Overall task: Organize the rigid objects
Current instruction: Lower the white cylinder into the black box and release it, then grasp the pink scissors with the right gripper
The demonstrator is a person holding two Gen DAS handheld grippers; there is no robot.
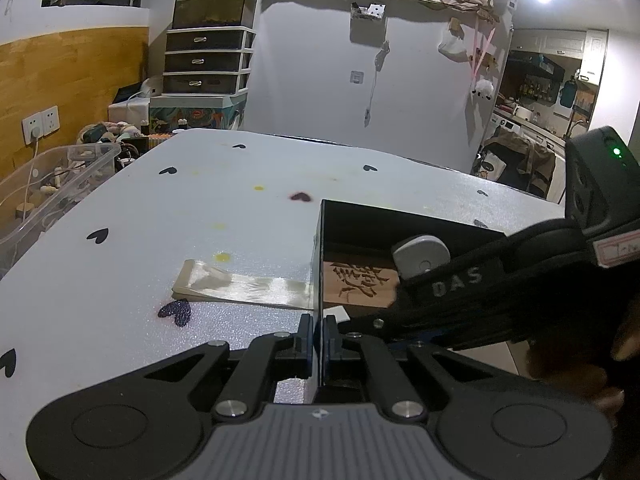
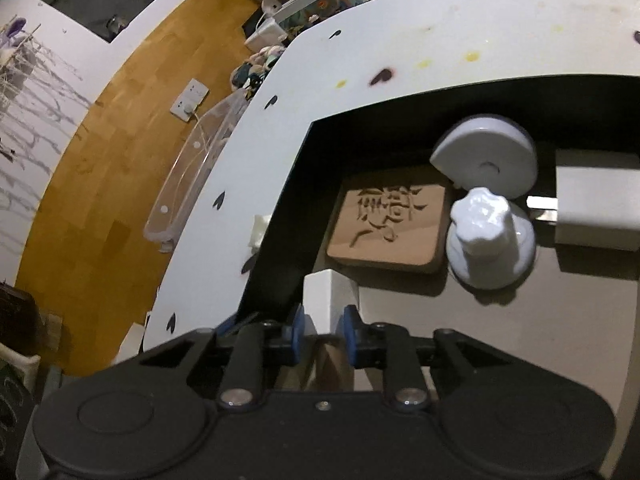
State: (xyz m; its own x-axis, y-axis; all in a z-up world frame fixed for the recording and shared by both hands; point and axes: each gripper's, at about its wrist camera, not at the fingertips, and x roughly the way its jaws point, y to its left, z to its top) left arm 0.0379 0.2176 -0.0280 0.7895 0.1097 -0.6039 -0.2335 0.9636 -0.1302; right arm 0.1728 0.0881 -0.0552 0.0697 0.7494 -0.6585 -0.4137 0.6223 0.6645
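Left gripper (image 1: 319,340) pinches the black box's wall (image 1: 318,264), steadying it; right gripper (image 2: 323,330), clamped on a white rectangular block (image 2: 325,300), likely lowers and releases it inside next.

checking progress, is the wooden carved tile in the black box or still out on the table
In the box. The wooden tile lies flat on the floor of the black box, beside the white figurine and the round white piece.

Carved tile (image 2: 387,224) inside box (image 2: 288,184) — figurine (image 2: 486,236) just right.
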